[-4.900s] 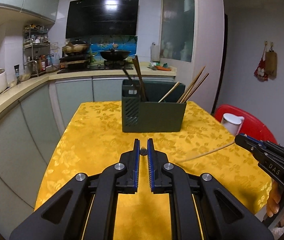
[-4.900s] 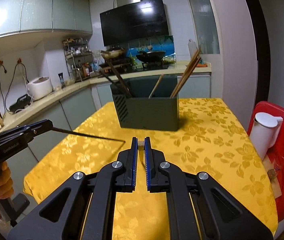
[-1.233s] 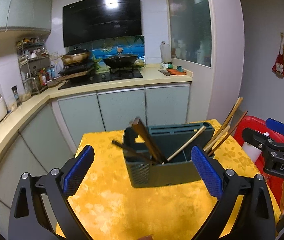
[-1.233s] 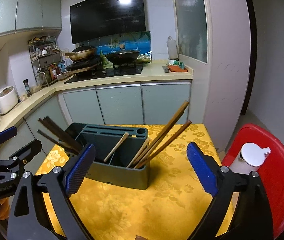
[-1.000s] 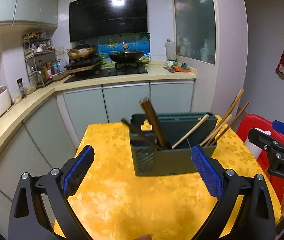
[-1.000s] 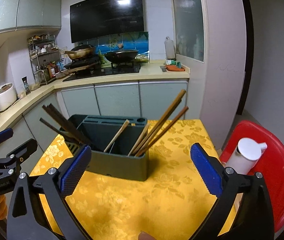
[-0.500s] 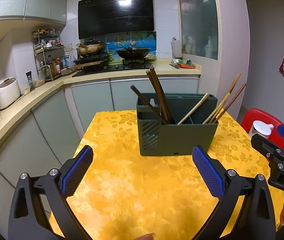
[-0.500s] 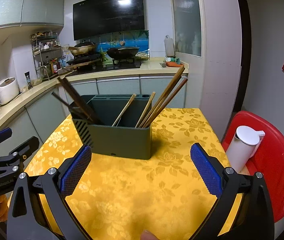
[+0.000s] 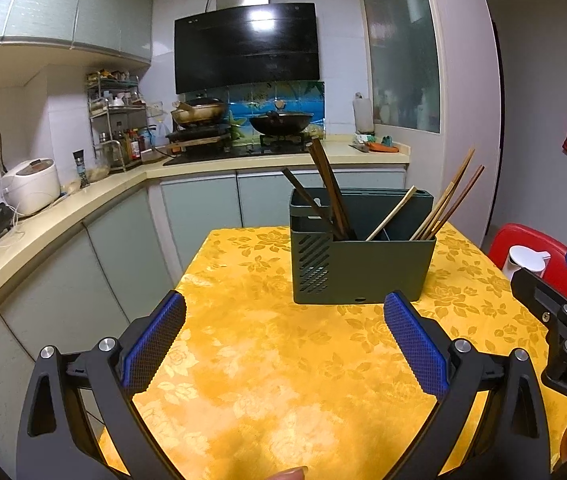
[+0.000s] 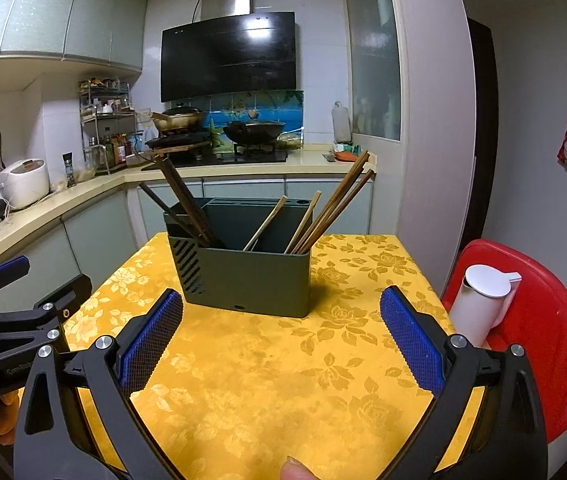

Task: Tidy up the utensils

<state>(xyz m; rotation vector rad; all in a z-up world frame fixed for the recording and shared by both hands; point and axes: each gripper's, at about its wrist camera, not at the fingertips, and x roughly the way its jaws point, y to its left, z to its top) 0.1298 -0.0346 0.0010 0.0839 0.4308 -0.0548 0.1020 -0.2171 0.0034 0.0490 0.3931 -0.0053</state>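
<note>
A dark green utensil holder (image 9: 361, 270) (image 10: 251, 280) stands on the yellow tablecloth (image 9: 283, 380) (image 10: 283, 380). Dark chopsticks (image 9: 325, 188) (image 10: 181, 196) lean in its left compartment. Light wooden chopsticks (image 9: 449, 200) (image 10: 335, 204) lean in its middle and right compartments. My left gripper (image 9: 283, 336) is wide open and empty, above the table in front of the holder. My right gripper (image 10: 281, 332) is wide open and empty, likewise in front of the holder. Each gripper shows at the edge of the other's view.
A red plastic stool (image 10: 539, 320) with a white lidded jug (image 10: 479, 300) stands right of the table. Kitchen cabinets and a counter (image 9: 63, 208) run along the left and back, with a stove and pans (image 9: 279, 124).
Both grippers, shut on a chopstick each about five seconds ago, are now wide open and empty. Over the last second both have drawn back and lower, away from the holder.
</note>
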